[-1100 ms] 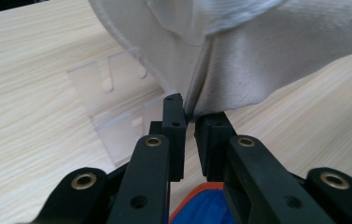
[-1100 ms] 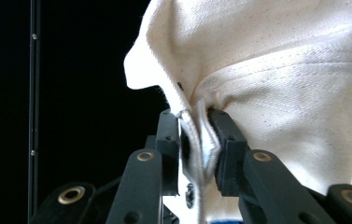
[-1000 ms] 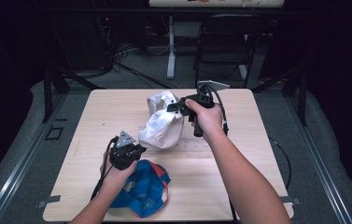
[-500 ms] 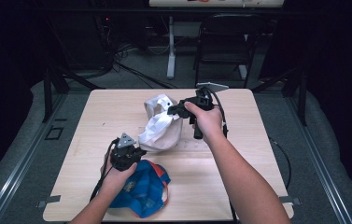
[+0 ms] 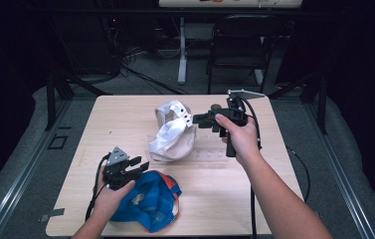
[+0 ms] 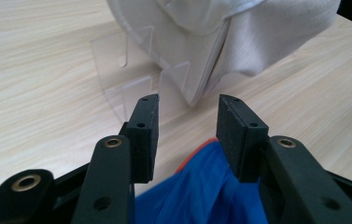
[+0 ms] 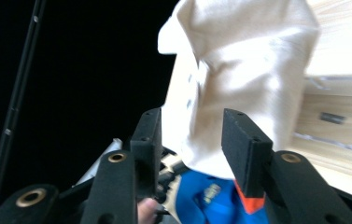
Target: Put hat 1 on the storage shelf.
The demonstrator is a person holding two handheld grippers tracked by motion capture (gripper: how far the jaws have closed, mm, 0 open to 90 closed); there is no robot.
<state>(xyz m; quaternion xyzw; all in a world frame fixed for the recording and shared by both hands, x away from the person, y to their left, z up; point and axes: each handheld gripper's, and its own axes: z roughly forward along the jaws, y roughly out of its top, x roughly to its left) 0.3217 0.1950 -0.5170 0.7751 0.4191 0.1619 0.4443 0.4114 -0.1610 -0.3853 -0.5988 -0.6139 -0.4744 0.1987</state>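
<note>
Clearly soft and light, the white cap [image 5: 171,133] sits ahead of the spread right gripper [image 5: 199,120]; its brim probably grips best.

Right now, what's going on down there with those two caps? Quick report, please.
Both sets of jaws open, holding nothing. Right gripper beside white cap, which sits on clear stand. Left gripper over blue cap. Nothing in the way.

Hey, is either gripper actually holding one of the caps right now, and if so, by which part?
Neither. The left gripper is open above the blue cap; the right gripper is open beside the white cap, gripping nothing.
</note>
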